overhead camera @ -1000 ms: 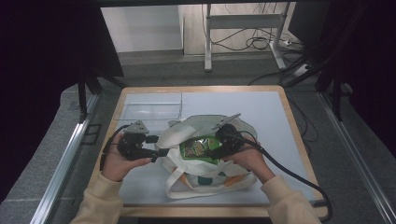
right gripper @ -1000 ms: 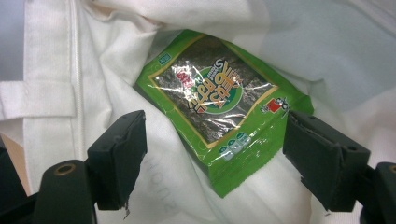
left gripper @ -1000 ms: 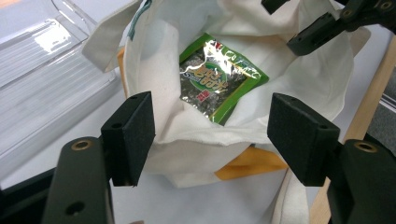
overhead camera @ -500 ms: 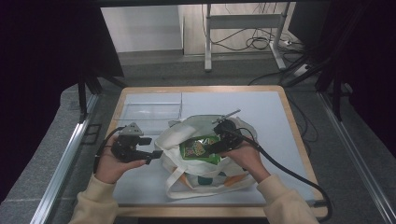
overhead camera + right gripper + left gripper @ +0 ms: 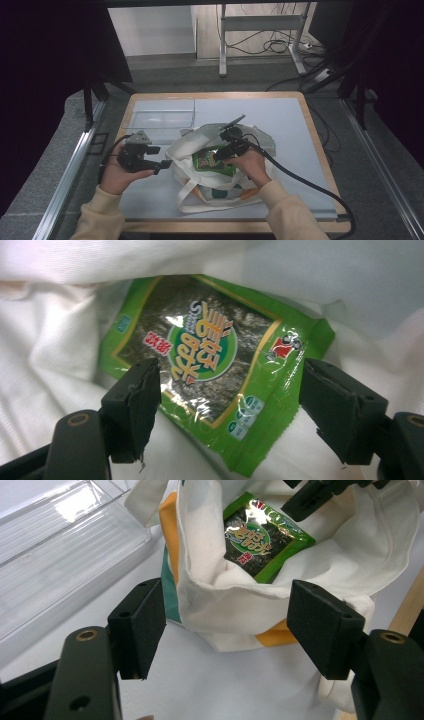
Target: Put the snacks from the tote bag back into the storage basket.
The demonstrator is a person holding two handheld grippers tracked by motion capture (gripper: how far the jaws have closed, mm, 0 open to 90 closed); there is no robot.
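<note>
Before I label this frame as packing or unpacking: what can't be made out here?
- Bag contents under the green packet: hidden by the packet and cloth in all views.
- Packet's near corner: cut off by the bottom edge in the right gripper view.
- Packet print: too small in the high view.
- Clear tray far side: cut off in the left gripper view.
</note>
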